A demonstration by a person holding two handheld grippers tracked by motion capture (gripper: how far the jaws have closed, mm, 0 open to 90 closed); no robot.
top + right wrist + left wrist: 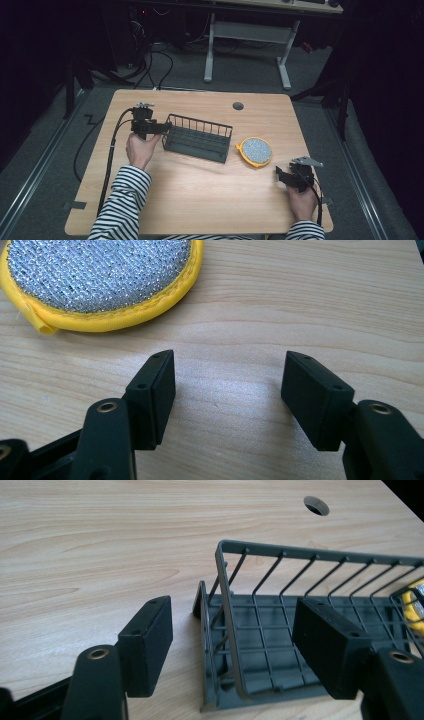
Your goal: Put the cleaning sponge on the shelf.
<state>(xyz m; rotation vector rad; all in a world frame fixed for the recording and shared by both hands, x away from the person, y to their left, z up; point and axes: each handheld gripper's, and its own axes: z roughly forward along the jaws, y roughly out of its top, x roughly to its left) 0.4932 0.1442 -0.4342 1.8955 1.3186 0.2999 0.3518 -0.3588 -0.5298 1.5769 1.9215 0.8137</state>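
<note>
Dark grey wire rack (197,138) mid-table on wooden table (200,190). Left gripper (232,645) jaws spread, straddling rack's end wall. Right gripper (227,390) jaws spread, empty, near round yellow-rimmed silver scouring pad (100,275).

Light wooden table (200,200) with rounded corners, centred on grey floor (50,150). Round cable hole (238,106) near far edge, right of centre. Second desk (280,5) beyond far edge, on white legs (209,55) with flat feet. Dark cables (160,60) on floor near far left corner. Metal rails (30,185) along floor on left and right sides. Black surroundings on both sides and at back; light concentrated on table top. Small tape mark (74,204) on floor by near left corner.
</note>
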